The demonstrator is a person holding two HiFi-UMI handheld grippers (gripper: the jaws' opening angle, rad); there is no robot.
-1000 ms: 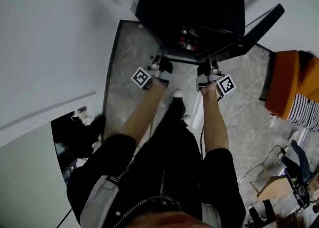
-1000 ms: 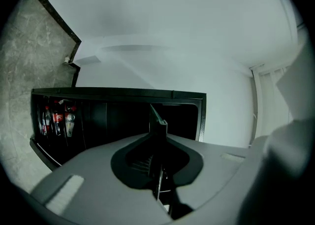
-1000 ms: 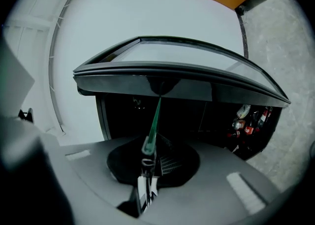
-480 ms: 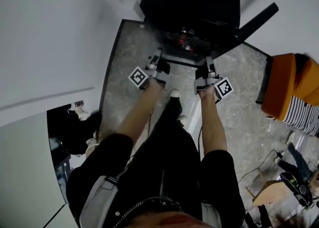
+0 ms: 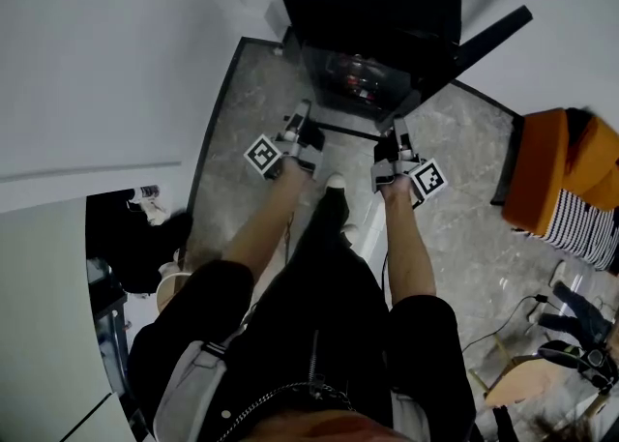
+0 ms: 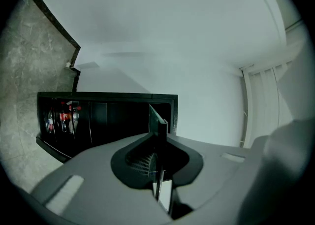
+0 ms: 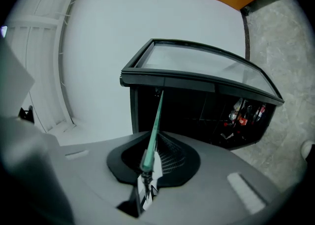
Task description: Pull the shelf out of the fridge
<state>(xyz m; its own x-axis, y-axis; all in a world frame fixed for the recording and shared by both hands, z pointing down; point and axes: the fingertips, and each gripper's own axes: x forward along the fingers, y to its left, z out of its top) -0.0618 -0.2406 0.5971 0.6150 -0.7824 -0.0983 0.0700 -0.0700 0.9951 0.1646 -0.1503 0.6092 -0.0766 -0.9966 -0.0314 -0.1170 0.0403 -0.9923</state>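
The small black fridge [image 5: 372,5] stands open on the stone floor, its glass door [image 5: 493,32] swung out to the right. The glass shelf [image 5: 344,129] hangs level in front of the opening, between my two grippers. My left gripper [image 5: 301,124] is shut on the shelf's left part, and my right gripper [image 5: 397,135] is shut on its right part. In the left gripper view the shelf [image 6: 159,123] runs edge-on out of the left gripper [image 6: 158,170] toward the fridge [image 6: 106,120]. The right gripper [image 7: 146,170] pinches the greenish shelf edge [image 7: 155,118].
Red-labelled bottles [image 6: 61,118] stand inside the fridge, bottles [image 7: 245,112] also showing under the glass door [image 7: 197,66]. White walls flank the fridge. An orange seat [image 5: 556,174] sits at the right. The person's legs and a shoe [image 5: 336,182] are below the shelf.
Both grippers have drawn back from the fridge opening toward the person, bringing the shelf further out. Both grips stay closed.
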